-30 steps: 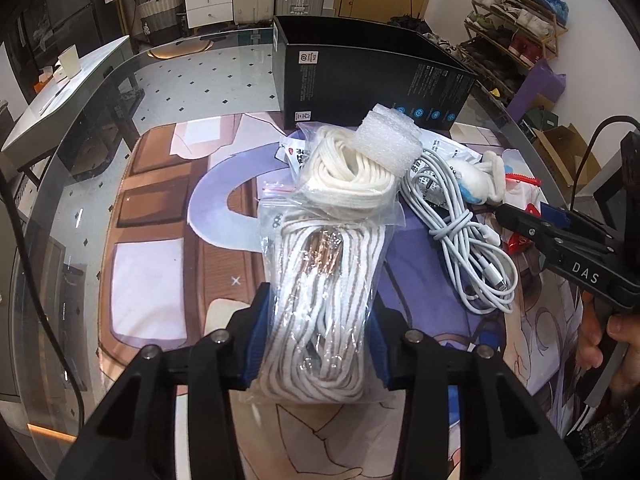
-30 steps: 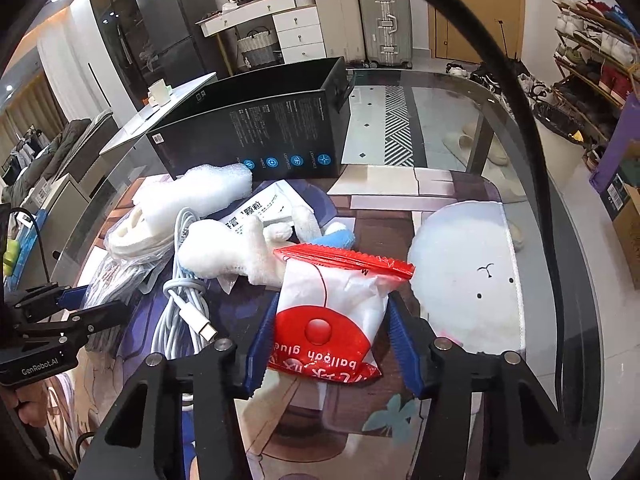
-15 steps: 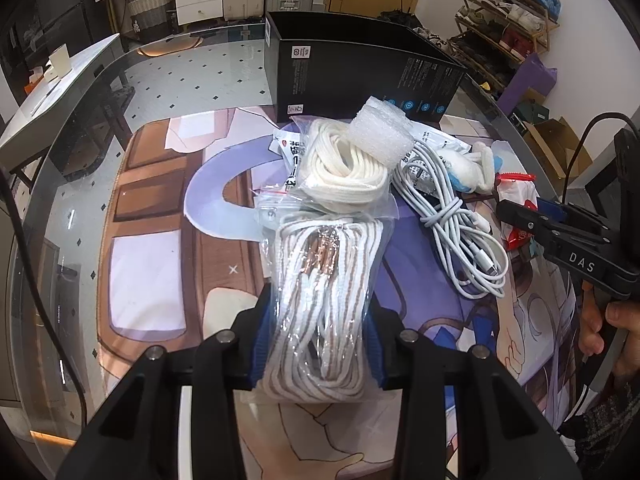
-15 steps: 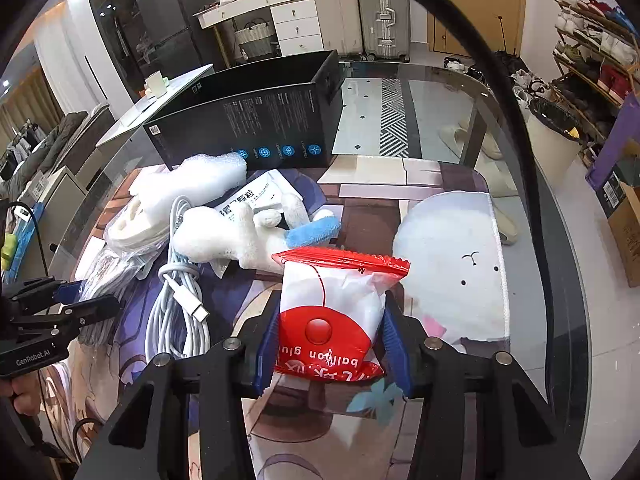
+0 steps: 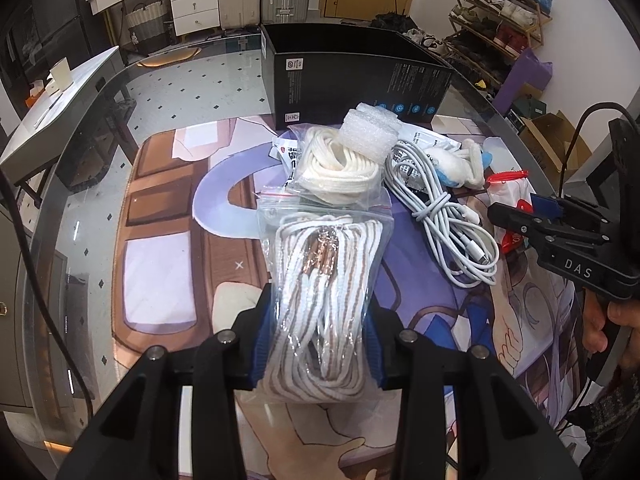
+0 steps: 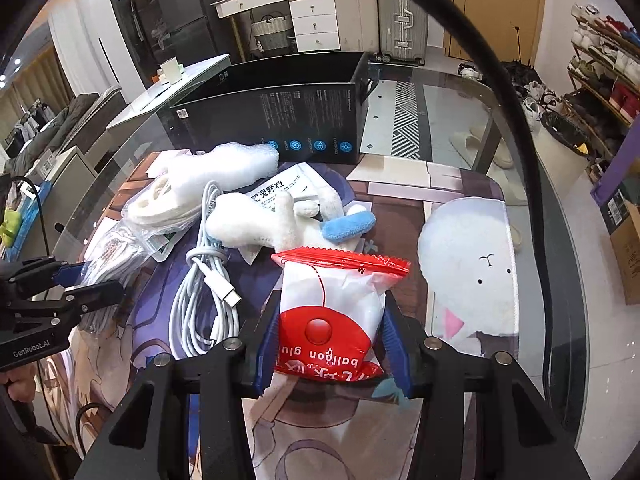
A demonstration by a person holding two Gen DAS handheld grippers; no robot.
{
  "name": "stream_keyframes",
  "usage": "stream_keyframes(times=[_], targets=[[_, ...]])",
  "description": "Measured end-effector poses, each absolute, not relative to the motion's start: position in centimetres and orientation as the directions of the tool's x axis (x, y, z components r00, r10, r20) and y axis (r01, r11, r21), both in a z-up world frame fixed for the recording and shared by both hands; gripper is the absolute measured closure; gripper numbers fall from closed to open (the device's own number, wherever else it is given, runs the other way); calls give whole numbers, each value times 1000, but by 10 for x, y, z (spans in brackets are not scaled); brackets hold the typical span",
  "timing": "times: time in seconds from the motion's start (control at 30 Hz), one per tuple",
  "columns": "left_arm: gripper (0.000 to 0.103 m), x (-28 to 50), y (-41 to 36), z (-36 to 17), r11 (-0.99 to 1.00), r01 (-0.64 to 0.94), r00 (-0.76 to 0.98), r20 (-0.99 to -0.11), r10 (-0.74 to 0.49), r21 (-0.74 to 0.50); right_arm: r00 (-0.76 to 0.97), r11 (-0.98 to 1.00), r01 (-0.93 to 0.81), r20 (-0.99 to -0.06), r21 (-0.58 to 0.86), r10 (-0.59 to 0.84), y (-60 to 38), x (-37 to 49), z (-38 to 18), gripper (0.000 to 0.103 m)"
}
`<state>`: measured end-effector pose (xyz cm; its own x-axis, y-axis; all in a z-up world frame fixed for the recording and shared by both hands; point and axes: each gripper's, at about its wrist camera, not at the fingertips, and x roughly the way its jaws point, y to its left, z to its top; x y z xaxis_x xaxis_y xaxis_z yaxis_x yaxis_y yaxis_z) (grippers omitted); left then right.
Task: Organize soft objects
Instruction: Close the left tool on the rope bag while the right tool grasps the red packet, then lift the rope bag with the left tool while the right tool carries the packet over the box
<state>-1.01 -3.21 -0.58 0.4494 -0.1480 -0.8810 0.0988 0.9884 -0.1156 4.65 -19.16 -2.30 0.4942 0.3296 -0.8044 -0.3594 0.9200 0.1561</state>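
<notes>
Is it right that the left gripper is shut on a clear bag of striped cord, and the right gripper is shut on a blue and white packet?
Not quite. In the right wrist view, the right gripper is shut on a red and white packet, not blue. The left gripper does clamp the clear bag of striped cord.

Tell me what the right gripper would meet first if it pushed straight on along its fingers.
The right gripper is already closed on the red-and-white packet. Pushed onward, that packet would probably meet the white plush toy lying just beyond it; depth is hard to judge.
</notes>
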Motion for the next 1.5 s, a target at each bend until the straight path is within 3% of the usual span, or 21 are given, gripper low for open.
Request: stream_keyframes(times=[0.83, 1.5], targets=[[66, -23, -34, 39, 989, 122, 546, -827, -132, -77, 548, 909, -393, -758, 140, 354, -178, 13, 33, 56], [66, 1, -32, 68, 990, 122, 580, -805, -125, -66, 577, 910, -402, -743, 104, 339, -183, 33, 73, 56]])
